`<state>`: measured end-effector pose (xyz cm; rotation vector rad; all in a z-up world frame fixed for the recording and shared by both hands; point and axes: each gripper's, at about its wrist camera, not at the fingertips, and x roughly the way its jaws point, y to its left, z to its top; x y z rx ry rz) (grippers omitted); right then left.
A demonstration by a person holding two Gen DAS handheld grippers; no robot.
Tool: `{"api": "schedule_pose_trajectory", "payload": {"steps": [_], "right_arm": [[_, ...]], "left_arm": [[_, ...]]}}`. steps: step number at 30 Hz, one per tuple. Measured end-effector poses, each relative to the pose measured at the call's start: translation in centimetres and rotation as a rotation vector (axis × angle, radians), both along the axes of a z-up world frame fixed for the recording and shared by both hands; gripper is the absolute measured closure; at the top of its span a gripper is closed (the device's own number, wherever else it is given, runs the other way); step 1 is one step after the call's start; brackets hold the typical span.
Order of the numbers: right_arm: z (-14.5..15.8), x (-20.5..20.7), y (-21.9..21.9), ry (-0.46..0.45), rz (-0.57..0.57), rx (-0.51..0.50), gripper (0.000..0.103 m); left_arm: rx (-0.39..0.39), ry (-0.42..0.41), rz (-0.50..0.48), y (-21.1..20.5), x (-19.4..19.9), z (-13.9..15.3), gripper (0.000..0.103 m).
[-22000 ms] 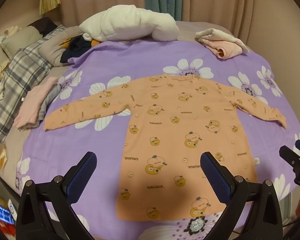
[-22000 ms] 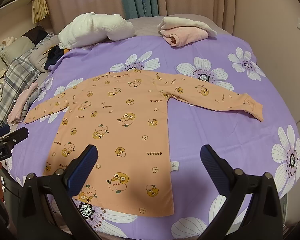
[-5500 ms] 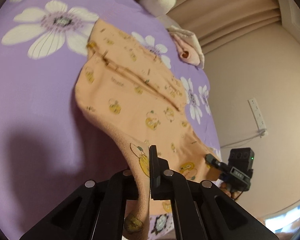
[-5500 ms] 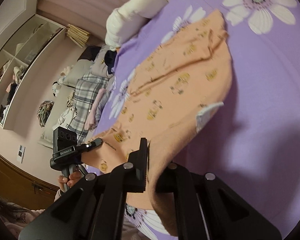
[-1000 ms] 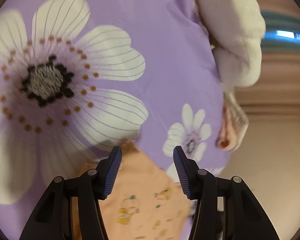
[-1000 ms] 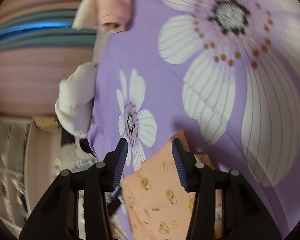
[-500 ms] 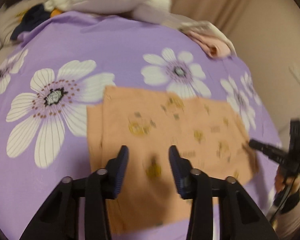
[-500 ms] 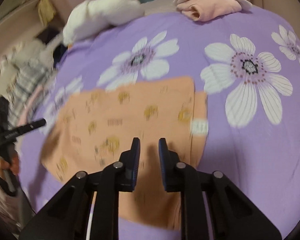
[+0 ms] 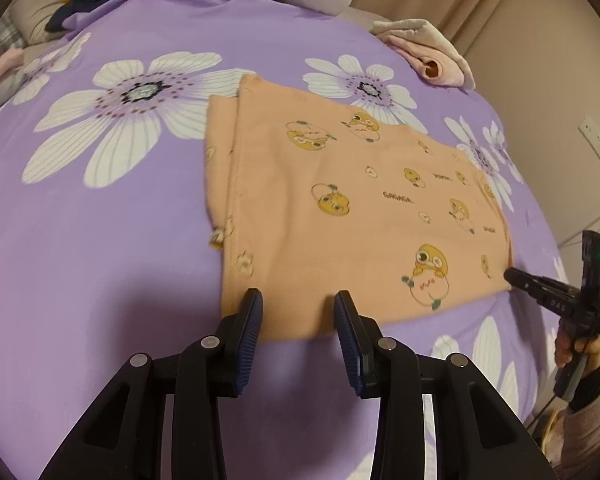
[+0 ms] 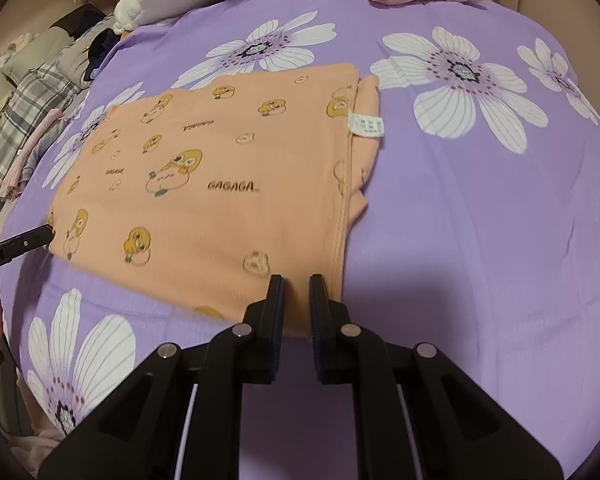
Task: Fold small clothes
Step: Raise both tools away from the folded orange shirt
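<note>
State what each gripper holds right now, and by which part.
Neither holds anything. The left gripper stands open at the near edge of the folded orange garment; the right gripper, jaws nearly closed with a visible gap, sits at that edge too.

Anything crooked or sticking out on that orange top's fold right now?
Mostly tidy, but the layers of the orange top don't line up on its right side: a lower layer juts past the upper edge, bunched and wrinkled, and the white care label pokes out there. The left wrist view shows the same uneven strip.

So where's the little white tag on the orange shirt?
In the right wrist view, the white tag sticks out from the right edge of the folded orange shirt, beside a big white flower.
</note>
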<state>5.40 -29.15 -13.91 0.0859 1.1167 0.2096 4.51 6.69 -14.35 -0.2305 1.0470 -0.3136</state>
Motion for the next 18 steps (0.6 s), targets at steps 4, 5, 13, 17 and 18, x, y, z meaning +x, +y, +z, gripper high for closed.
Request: {"api": "schedule_pose_trajectory", "payload": {"steps": [4,5,13,17,18], "right_arm": [[0.9,-1.0,0.4,0.001,-0.008,-0.014,0.087],[1.4,-1.4,0.7,-0.012,-0.004,-0.029,0.084],[5.3,-2.9,3.8,-0.123,0.011,-0.100,0.061],[6.8,-3.3,4.8,-0.172,-0.010,-0.128,0.053],[7.2,-3.3,5.0,-0.181,-0.011,-0.133,0.051]], "left_arm": [[-0.036,0.011,0.025,0.6,-1.1,0.9,0.065],[-0.041,0.010,0.035,0.8,-1.4,1.1,0.064],[-0.097,0.007,0.120,2.1,-2.4,1.8,0.051],[-0.127,0.012,0.128,2.3,-2.6,1.9,0.036],[-0.139,0.014,0.129,2.3,-2.6,2.0,0.036]]}}
